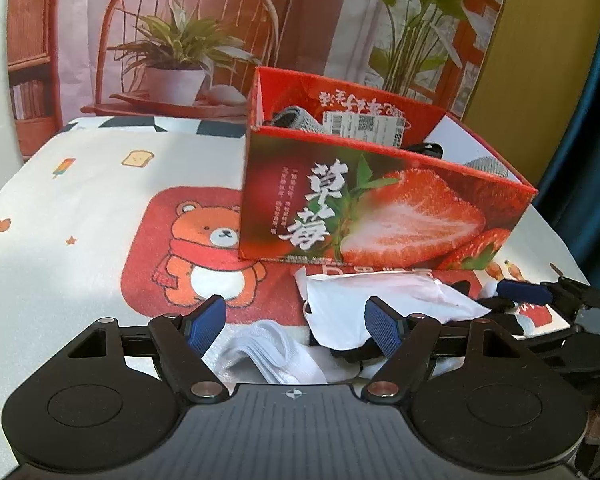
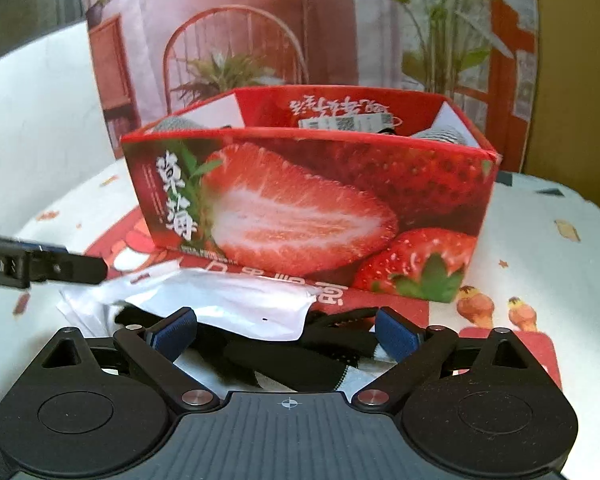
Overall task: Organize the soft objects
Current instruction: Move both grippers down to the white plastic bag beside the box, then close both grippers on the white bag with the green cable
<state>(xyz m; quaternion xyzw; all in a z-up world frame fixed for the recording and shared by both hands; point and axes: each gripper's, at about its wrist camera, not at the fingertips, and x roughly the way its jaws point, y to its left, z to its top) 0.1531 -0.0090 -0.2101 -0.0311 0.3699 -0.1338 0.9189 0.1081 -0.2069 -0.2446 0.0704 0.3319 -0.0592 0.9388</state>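
Stock on your table, counted from the two wrist views: one red strawberry box (image 1: 380, 216), open-topped, standing at twelve o'clock from both of your grippers on the bear-print cloth (image 1: 80, 200). Already inside it: grey knitted pieces (image 1: 296, 118) showing above the rim at the box's far left and again at its right end, something black between them, and a white barcode label (image 1: 364, 124) stuck on the inner back wall. By that showing, part of the sorting looks done. Still loose on the cloth, just in front of the box: one white plastic bag (image 1: 380, 300), crumpled, lying partly over a black strap-like item (image 2: 300, 356); and one white sock (image 1: 272, 352), ribbed, at the near edge. Your left gripper (image 1: 296, 324) hangs over this heap with its jaws apart and the white sock low between them, the blue pads (image 1: 206, 322) pressing on nothing that you can see. Your right gripper (image 2: 284, 334) is likewise wide, closing only slightly, with the black item and the bag's edge lying between the pads but not gripped; its tip also shows at three o'clock in the left view. Outstanding, as a judgement: at least the sock and the black piece remain to be lifted into the box; whether the bag belongs there you cannot tell from here.
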